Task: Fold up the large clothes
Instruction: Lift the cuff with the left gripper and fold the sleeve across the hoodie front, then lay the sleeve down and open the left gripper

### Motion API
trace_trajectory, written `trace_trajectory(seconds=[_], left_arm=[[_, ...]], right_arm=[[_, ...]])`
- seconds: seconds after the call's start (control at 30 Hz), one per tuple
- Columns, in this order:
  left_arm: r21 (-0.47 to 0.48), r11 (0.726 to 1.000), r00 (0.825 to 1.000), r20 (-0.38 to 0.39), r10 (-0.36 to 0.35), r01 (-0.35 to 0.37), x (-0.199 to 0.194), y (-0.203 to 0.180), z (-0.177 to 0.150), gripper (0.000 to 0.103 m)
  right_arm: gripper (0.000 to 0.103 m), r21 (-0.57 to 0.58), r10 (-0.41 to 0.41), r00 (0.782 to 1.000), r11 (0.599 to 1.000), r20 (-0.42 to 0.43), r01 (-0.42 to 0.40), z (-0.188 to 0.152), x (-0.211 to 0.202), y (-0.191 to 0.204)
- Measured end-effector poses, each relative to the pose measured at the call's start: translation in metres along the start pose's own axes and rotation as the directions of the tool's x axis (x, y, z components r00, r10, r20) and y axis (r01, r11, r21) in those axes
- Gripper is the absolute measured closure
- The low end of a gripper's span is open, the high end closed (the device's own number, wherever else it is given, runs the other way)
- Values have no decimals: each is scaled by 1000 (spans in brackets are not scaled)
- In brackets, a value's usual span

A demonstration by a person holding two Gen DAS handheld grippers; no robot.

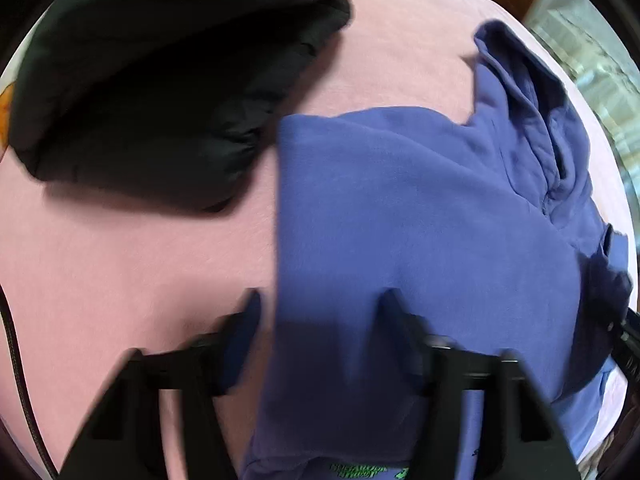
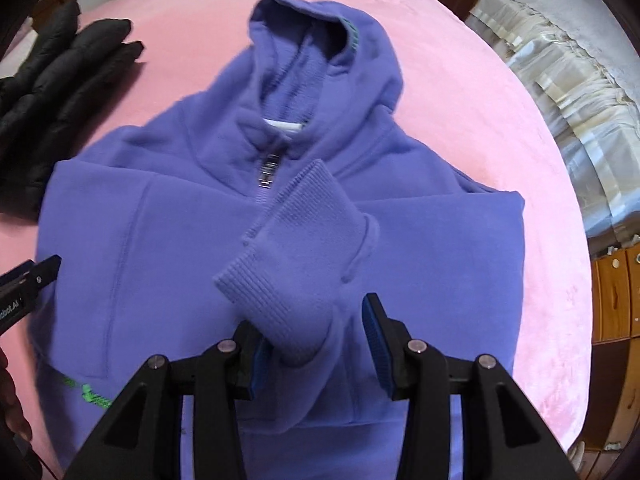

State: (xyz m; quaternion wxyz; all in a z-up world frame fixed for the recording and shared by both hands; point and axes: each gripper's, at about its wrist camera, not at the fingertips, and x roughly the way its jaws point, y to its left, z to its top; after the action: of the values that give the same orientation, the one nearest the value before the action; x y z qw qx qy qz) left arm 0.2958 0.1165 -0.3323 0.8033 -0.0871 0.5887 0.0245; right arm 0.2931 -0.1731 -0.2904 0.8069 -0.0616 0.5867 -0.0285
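Note:
A purple zip hoodie (image 2: 168, 220) lies face up on the pink bed cover (image 2: 460, 92), hood pointing away, with one sleeve folded across the chest. Its ribbed cuff (image 2: 288, 264) reaches down between the fingers of my right gripper (image 2: 316, 332). That gripper points steeply down, and its right pad stands apart from the cloth. In the left wrist view the picture is blurred. The hoodie (image 1: 420, 208) has its left side edge running between the fingers of my left gripper (image 1: 320, 306), and a strip of pink shows beside the left fingertip. The left gripper's finger (image 2: 48, 266) also pokes in at that hoodie edge.
A folded black puffer jacket (image 1: 160, 80) lies on the bed just left of the hoodie (image 2: 52, 100). Pale bedding or curtains (image 2: 560, 92) and a wooden cabinet (image 2: 616, 292) stand past the bed's right edge. A hand (image 2: 12, 400) shows at the lower left.

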Motion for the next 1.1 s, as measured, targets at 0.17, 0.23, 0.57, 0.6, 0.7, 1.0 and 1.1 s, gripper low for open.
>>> trace_trajectory(seconds=[0.17, 0.23, 0.57, 0.6, 0.7, 1.0, 1.1], left_arm=[[-25, 1000, 998, 56, -2, 4, -12, 6, -4, 88], [-48, 999, 995, 94, -18, 23, -21, 10, -8, 88], [-48, 999, 996, 89, 12, -8, -11, 4, -10, 84], [-47, 999, 996, 89, 10, -6, -9, 4, -9, 84], [-40, 999, 995, 94, 18, -14, -11, 4, -10, 84], [-36, 996, 992, 97, 84, -81, -7, -7, -13, 79], [-7, 991, 987, 94, 133, -133, -5, -15, -13, 71]], right_arm=[[89, 82, 110, 987, 989, 116, -120, 3, -23, -31], [89, 145, 122, 967, 977, 226, -157, -3, -42, -57], [66, 368, 211, 977, 907, 23, -204, -49, 15, -112], [66, 366, 204, 978, 908, 37, -203, -49, 9, -112], [64, 368, 144, 986, 915, 77, -163, -49, -6, -116], [74, 117, 96, 979, 986, 182, -118, -32, -19, -73], [79, 54, 38, 994, 998, 100, -44, -31, 11, -56]])
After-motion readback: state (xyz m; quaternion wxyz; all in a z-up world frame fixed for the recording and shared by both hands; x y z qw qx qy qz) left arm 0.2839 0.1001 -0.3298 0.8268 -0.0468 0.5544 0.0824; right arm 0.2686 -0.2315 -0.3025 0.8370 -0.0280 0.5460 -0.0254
